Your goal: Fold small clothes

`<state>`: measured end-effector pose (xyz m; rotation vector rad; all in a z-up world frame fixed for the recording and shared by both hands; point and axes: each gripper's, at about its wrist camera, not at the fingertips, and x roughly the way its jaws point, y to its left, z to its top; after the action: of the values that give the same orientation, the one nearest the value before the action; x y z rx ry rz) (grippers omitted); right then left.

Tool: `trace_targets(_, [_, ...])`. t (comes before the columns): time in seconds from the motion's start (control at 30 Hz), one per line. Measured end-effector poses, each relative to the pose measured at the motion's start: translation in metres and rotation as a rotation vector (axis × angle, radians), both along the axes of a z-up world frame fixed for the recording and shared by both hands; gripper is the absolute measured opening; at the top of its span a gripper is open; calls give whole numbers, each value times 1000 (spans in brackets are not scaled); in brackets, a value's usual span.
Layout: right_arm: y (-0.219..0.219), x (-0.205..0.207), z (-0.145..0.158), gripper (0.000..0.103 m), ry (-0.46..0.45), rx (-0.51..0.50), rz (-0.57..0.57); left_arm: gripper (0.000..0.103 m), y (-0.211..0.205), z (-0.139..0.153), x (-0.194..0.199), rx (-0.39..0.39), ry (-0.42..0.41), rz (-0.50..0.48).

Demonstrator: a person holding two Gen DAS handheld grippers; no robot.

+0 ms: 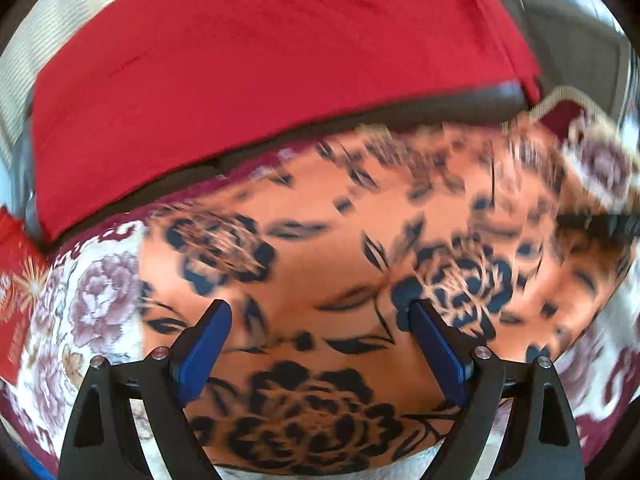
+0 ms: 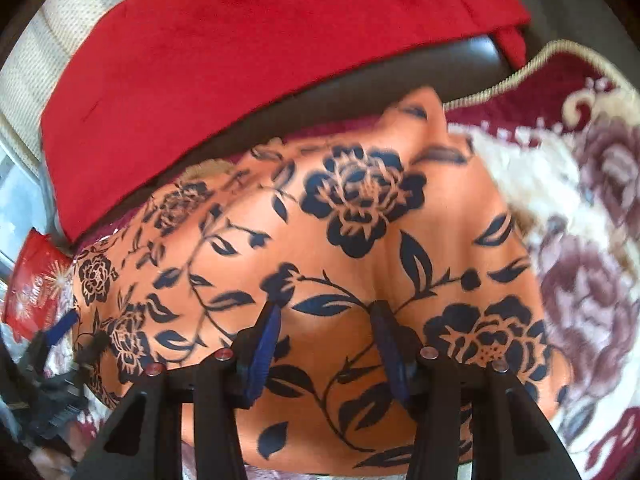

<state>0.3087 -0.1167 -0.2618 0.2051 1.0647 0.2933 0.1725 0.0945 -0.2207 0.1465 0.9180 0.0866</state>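
An orange garment with a dark blue flower print [image 1: 340, 264] lies spread on a flowered blanket [image 1: 96, 304]. My left gripper [image 1: 320, 312] hovers open just above the garment, its blue pads wide apart with nothing between them. In the right wrist view the same garment [image 2: 340, 248] fills the middle. My right gripper [image 2: 326, 312] is open over it, jaws a moderate gap apart, fingertips close to the cloth. The left gripper [image 2: 60, 332] shows at the far left of the right wrist view, at the garment's left edge.
A red cloth [image 1: 260, 64] covers a dark seat back [image 2: 400, 80] behind the garment. The cream and maroon flowered blanket [image 2: 580, 240] extends to the right. A red printed packet [image 2: 36, 284] lies at the left. The left wrist view is motion-blurred.
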Motion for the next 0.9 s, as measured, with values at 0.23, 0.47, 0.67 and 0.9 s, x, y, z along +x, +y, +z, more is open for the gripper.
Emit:
trace_targets(0.23, [4, -4, 27, 51, -124, 51, 14, 92, -21, 5, -5, 13, -10, 25])
trace_targets(0.47, [8, 49, 16, 51, -103, 39, -75, 92, -16, 8, -36, 2, -44, 70])
trace_targets(0.67, [11, 64, 14, 52, -75, 30, -73, 92, -19, 7, -44, 23, -53, 39])
trace_targets(0.9, [17, 11, 45, 52, -137, 91, 8, 92, -16, 6, -38, 20, -48, 35])
